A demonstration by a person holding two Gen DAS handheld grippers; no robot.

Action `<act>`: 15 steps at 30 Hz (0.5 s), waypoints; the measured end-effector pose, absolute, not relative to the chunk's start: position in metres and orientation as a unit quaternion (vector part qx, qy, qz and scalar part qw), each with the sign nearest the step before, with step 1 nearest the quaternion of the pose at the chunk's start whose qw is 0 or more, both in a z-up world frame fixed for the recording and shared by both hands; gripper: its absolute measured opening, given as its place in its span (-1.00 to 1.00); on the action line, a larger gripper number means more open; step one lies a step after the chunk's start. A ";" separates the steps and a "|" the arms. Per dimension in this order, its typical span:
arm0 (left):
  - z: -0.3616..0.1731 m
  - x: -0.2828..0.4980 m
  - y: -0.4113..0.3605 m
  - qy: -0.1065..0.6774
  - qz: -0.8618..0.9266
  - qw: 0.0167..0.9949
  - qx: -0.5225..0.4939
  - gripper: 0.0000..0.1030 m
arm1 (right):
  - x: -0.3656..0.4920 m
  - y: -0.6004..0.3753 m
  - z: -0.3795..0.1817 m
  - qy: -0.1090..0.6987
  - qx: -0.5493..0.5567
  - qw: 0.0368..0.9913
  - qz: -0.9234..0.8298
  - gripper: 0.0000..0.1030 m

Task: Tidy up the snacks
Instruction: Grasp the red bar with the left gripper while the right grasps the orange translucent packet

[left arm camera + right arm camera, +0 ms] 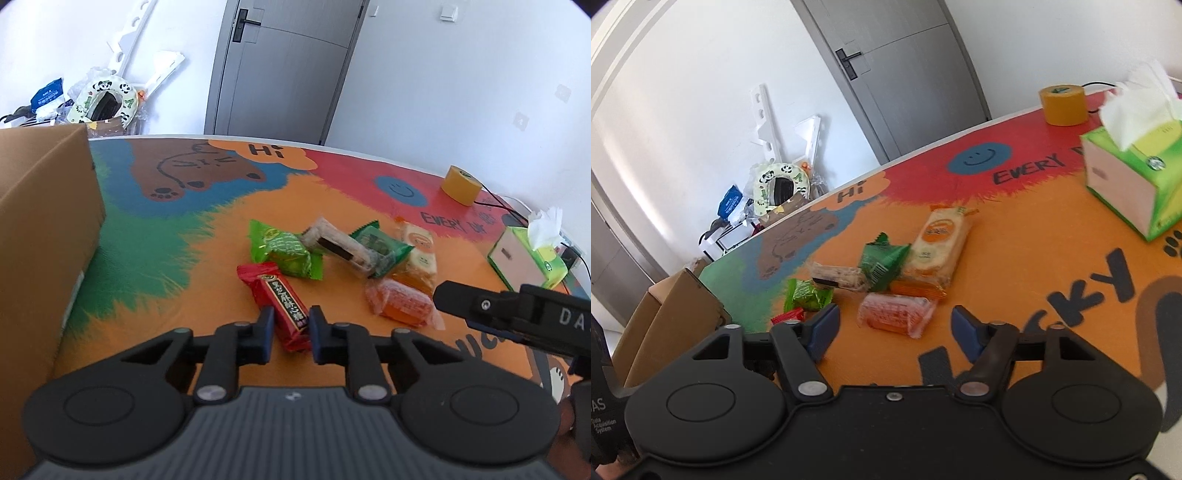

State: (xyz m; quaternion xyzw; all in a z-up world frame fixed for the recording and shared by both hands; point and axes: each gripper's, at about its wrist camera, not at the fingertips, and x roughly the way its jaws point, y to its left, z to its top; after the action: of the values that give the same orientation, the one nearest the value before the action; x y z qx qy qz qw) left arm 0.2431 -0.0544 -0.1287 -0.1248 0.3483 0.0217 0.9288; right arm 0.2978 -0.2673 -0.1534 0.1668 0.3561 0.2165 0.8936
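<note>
Your left gripper (291, 326) was clamped on the red snack bar (277, 302) at lower centre of the frame. Only its near end was pinched, so it could have swung out when lifted toward the cardboard box (44, 236).

Legible text showing:
- Table mat (155, 266): "Hi" in an orange cloud, far ahead of the jaws; "EVERY" beside a smiley, ahead and right; "UCKY" reading just right of the right gripper's jaws.
- Right gripper (439, 291) body: "DA" showing.
- Red snack (284, 302), between the left jaws: Chinese characters, not readable.
</note>
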 end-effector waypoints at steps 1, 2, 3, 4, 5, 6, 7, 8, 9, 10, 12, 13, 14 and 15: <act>-0.128 0.243 -0.051 0.349 0.023 0.928 -0.127 -0.69 | 0.299 -0.265 -0.153 0.356 0.165 0.893 0.219 0.12; -0.128 0.242 -0.048 0.350 0.024 0.927 -0.129 -0.70 | 0.301 -0.262 -0.152 0.355 0.164 0.893 0.222 0.08; -0.127 0.242 -0.045 0.351 0.025 0.927 -0.131 -0.70 | 0.302 -0.260 -0.152 0.353 0.163 0.894 0.224 0.08; -0.127 0.242 -0.042 0.353 0.025 0.926 -0.133 -0.70 | 0.303 -0.258 -0.151 0.352 0.162 0.894 0.226 0.07; -0.127 0.241 -0.040 0.354 0.026 0.925 -0.134 -0.70 | 0.306 -0.254 -0.150 0.352 0.160 0.894 0.228 0.07; -0.127 0.241 -0.038 0.355 0.026 0.925 -0.134 -0.70 | 0.308 -0.252 -0.150 0.352 0.158 0.893 0.230 0.07; -0.127 0.240 -0.036 0.356 0.026 0.924 -0.134 -0.70 | 0.310 -0.249 -0.150 0.352 0.157 0.893 0.232 0.07; -0.127 0.239 -0.034 0.357 0.026 0.924 -0.134 -0.70 | 0.313 -0.246 -0.150 0.351 0.155 0.893 0.233 0.07; -0.127 0.238 -0.032 0.358 0.027 0.923 -0.135 -0.70 | 0.315 -0.244 -0.150 0.351 0.154 0.894 0.233 0.07; -0.127 0.237 -0.031 0.360 0.028 0.922 -0.136 -0.70 | 0.318 -0.241 -0.152 0.352 0.152 0.894 0.233 0.07; -0.125 0.237 -0.028 0.367 0.030 0.920 -0.136 -0.69 | 0.322 -0.237 -0.155 0.357 0.146 0.894 0.229 0.07; -0.123 0.237 -0.028 0.368 0.031 0.920 -0.135 -0.66 | 0.324 -0.235 -0.158 0.362 0.144 0.893 0.226 0.07; -0.121 0.236 -0.027 0.366 0.032 0.920 -0.136 -0.61 | 0.324 -0.235 -0.160 0.363 0.141 0.893 0.224 0.07; -0.119 0.236 -0.027 0.360 0.032 0.922 -0.139 -0.61 | 0.323 -0.235 -0.161 0.364 0.139 0.893 0.224 0.07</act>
State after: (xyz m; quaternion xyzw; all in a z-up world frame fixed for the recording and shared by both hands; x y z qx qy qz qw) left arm 0.2356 -0.0267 -0.1186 -0.1385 0.3598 0.0324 0.9221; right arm 0.3232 -0.2351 -0.1607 0.1394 0.3640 0.2240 0.8932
